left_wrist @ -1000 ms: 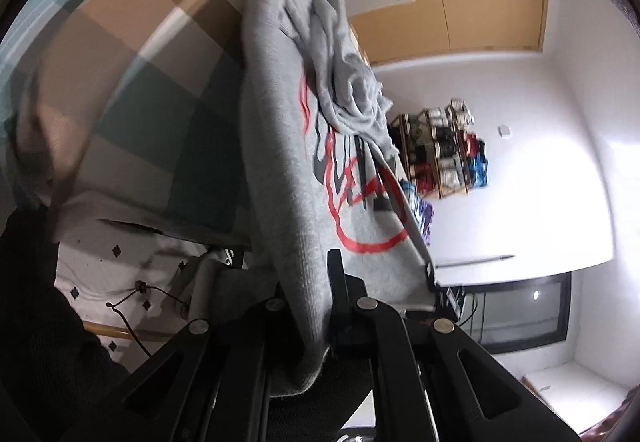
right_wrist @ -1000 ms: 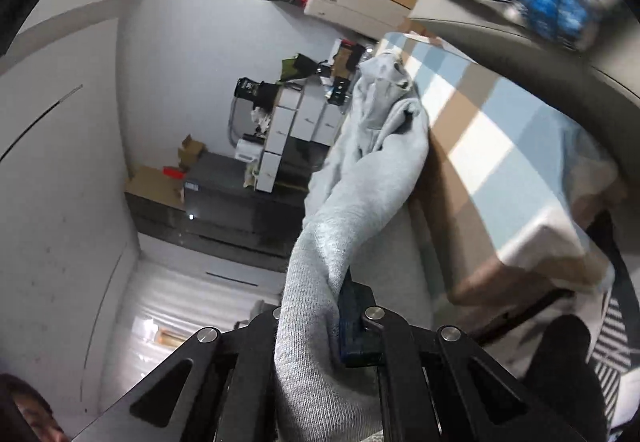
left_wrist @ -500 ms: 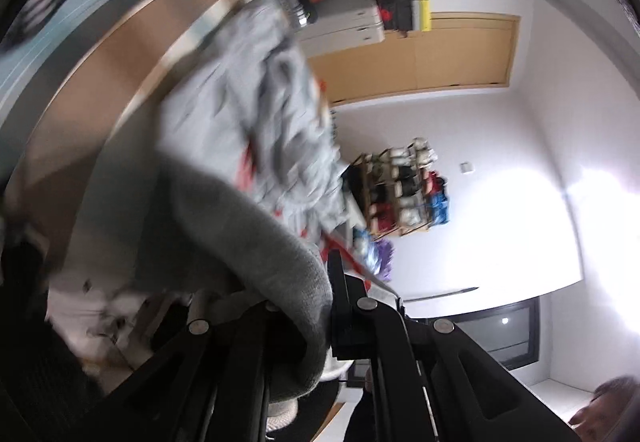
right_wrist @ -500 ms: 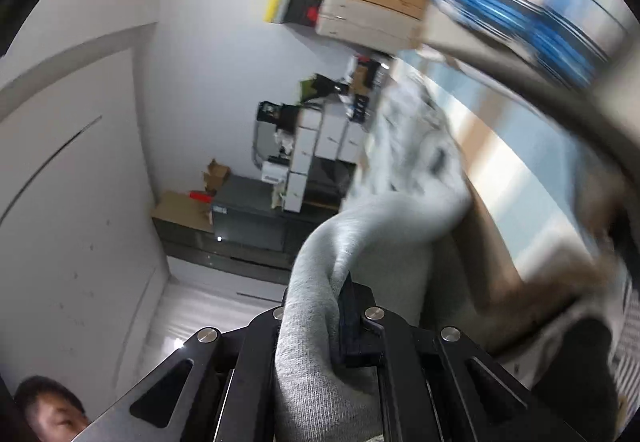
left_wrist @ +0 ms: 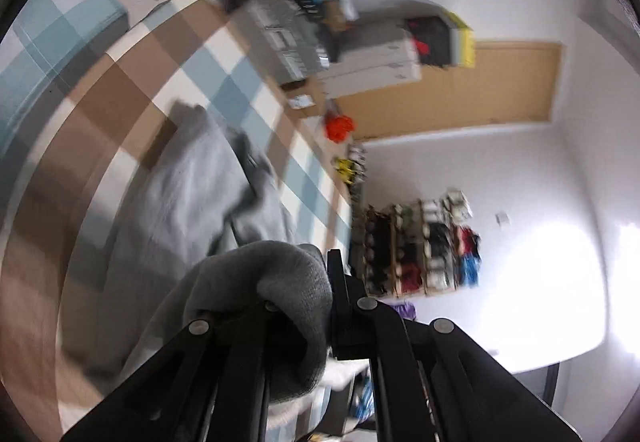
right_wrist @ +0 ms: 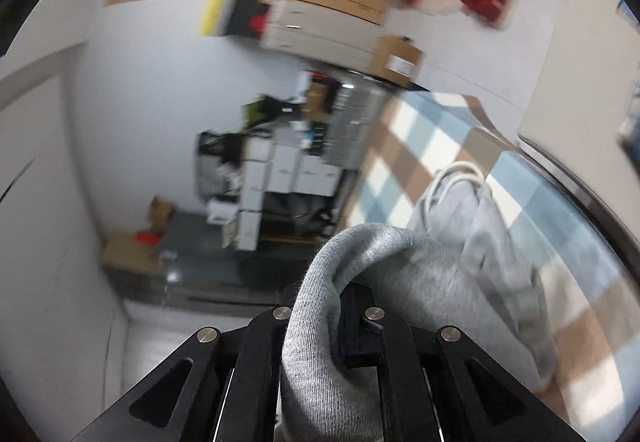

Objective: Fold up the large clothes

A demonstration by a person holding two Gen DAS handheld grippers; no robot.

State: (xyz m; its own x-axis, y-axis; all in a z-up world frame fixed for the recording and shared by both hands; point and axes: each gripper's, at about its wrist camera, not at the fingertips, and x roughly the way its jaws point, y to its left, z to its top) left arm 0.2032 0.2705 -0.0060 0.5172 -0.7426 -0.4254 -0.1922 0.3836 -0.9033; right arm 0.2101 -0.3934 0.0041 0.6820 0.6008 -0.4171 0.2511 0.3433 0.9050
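A large grey sweatshirt (left_wrist: 188, 193) lies bunched on a bed with a brown, blue and white checked cover (left_wrist: 132, 89). My left gripper (left_wrist: 316, 282) is shut on a thick fold of its grey fabric, which drapes over the left finger and hides it. In the right wrist view the same sweatshirt (right_wrist: 472, 242) trails from the bed cover (right_wrist: 420, 145) into my right gripper (right_wrist: 332, 306), shut on a rolled edge of the cloth. White drawstrings (right_wrist: 456, 169) show at the garment's far end. Both views are blurred by motion.
Beyond the bed stand white drawer units (left_wrist: 376, 61) stacked with clutter, a wooden door (left_wrist: 472, 89) and an open shelf of small items (left_wrist: 420, 246). The right wrist view shows stacked white boxes (right_wrist: 276, 169), a dark low cabinet (right_wrist: 208, 266) and a cardboard box (right_wrist: 396, 57).
Both grippers, still shut on the sweatshirt, have swept across and up over the bed; the hanging garment with its red print now lies bunched on the checked cover.
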